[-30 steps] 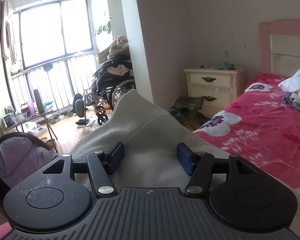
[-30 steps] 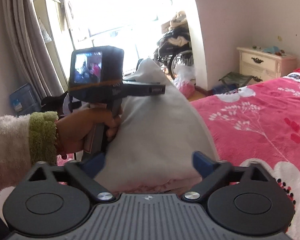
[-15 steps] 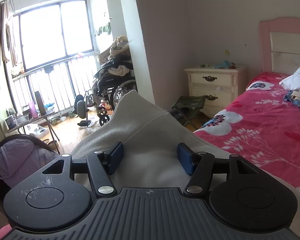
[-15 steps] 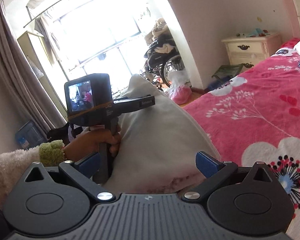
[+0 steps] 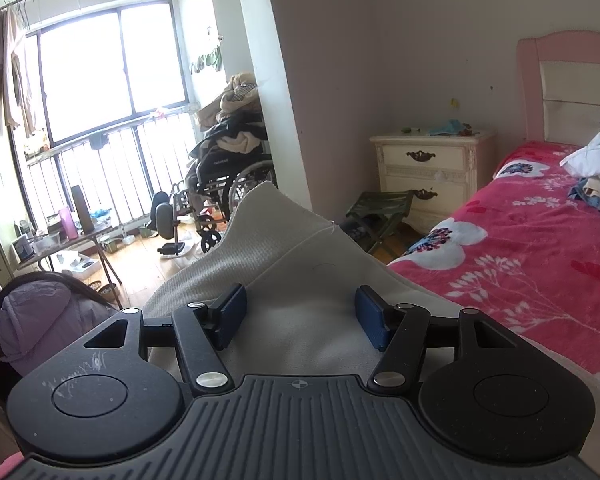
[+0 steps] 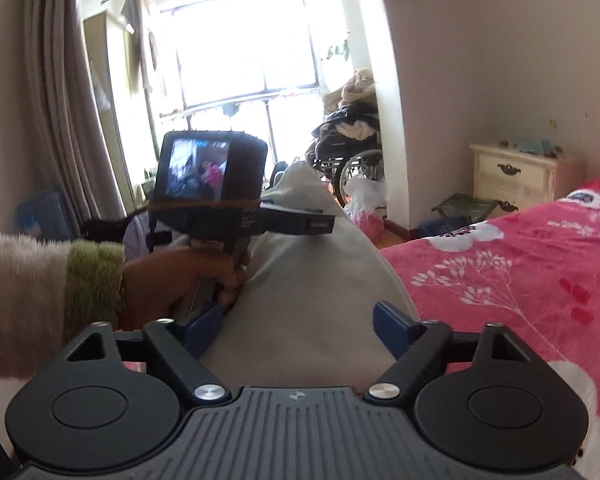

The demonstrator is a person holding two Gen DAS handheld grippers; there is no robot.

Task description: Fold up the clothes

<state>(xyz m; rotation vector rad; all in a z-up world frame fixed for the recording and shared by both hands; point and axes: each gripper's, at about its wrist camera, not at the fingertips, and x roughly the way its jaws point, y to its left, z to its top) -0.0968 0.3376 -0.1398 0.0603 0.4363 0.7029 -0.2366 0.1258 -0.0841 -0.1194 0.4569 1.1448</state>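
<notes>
Your left gripper has its blue pads standing apart with the cream garment bunched up between them; no pad visibly presses the cloth, so I'd call it open. Same on your right gripper: pads spread wide, pale fabric filling the gap, not pinched. In the right wrist view your left hand, in a fuzzy sleeve with a green cuff, holds the other gripper's handle just left of the garment, which peaks up in front of both cameras.

The bed runs along the right under a pink floral blanket, with loose white clothes far up by the pink headboard. A cream nightstand sits beside it, a folding stool in front. Far left is a bright window, a wheelchair piled with stuff, and a cluttered little table on the wood floor.
</notes>
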